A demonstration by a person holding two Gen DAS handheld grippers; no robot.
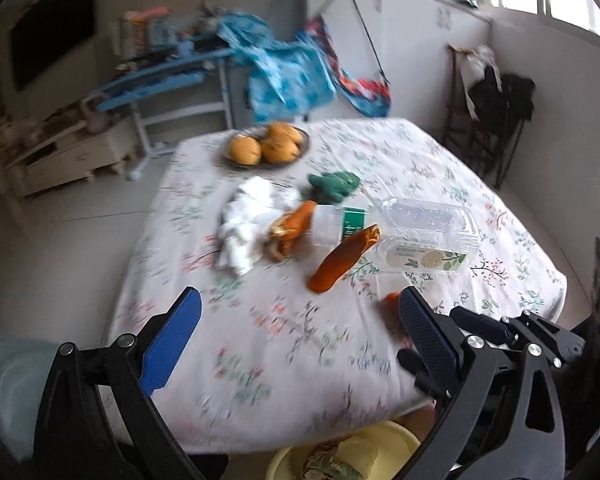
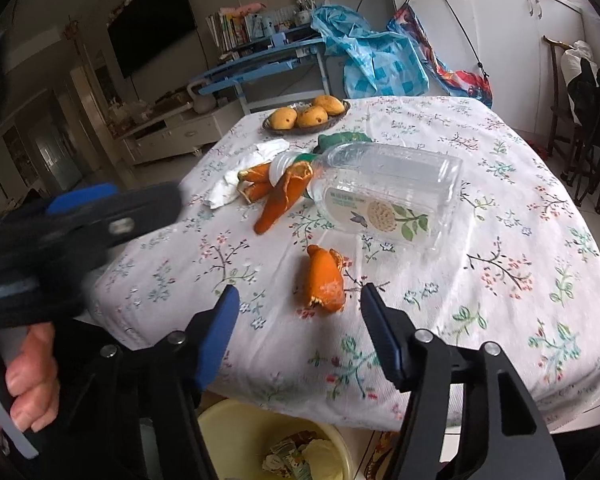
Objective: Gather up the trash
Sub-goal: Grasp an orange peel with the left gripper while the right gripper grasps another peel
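Observation:
On the floral tablecloth [image 2: 500,208] lie orange peels: one near peel [image 2: 324,280] just ahead of my open, empty right gripper [image 2: 300,300], a long peel [image 2: 280,196] [image 1: 342,260], and more peel [image 2: 254,180] [image 1: 290,228] by crumpled white tissue [image 1: 248,220] [image 2: 240,176]. A clear plastic bottle [image 2: 384,192] [image 1: 424,236] lies on its side, with a green wrapper [image 1: 334,186] behind it. My left gripper [image 1: 300,316] is open and empty above the table's near part; it also shows in the right wrist view [image 2: 112,208]. A yellow bin [image 2: 272,440] [image 1: 340,456] with trash stands below the table edge.
A plate of mangoes [image 2: 306,116] [image 1: 266,146] sits at the far side of the table. Beyond are a blue desk [image 2: 260,64] with books, blue plastic bags [image 2: 376,60], a TV [image 2: 152,20] and dark chairs [image 2: 588,120] at the right.

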